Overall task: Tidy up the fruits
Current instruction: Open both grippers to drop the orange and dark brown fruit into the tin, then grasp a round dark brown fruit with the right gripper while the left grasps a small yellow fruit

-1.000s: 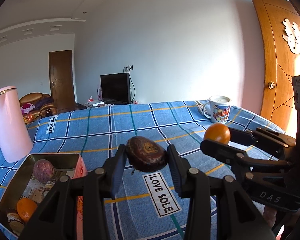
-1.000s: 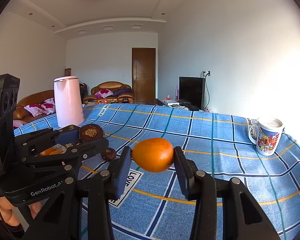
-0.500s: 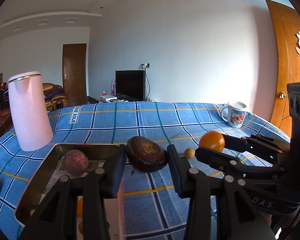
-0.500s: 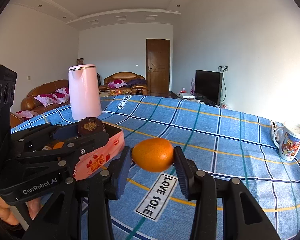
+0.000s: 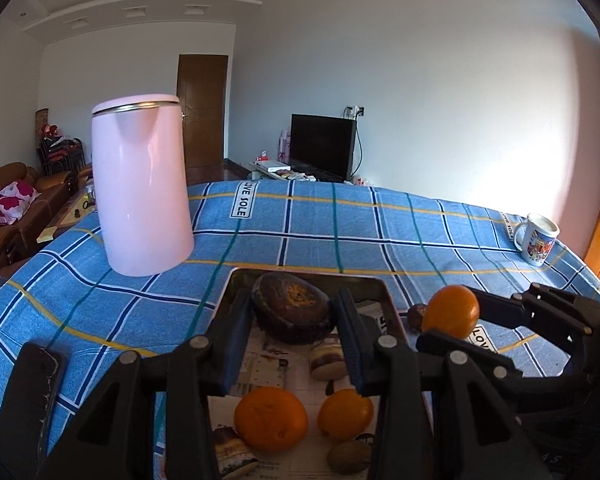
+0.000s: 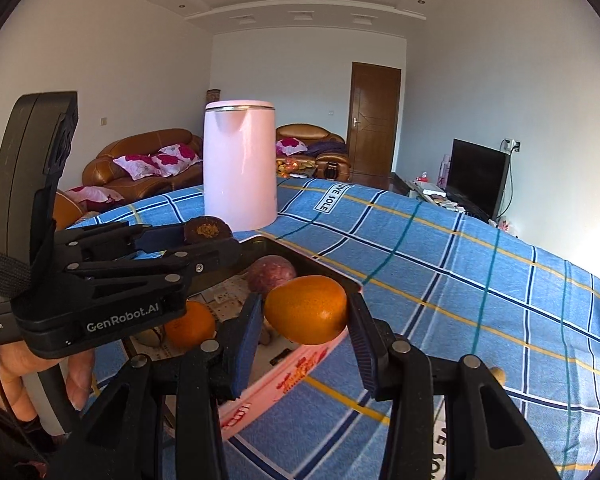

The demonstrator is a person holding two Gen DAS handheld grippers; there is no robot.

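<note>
Left wrist: blue plaid tablecloth (image 5: 380,236) beneath pink kettle (image 5: 140,192), mug (image 5: 538,238).

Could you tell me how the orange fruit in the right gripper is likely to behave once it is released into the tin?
The orange fruit looks smooth and egg-shaped, so it will probably roll until it meets the tin wall or other fruit. It seems firm: the pads leave no visible dent.

Bright daylight, glare on right wall, sharp focus, fisheye-warped dark corners
</note>
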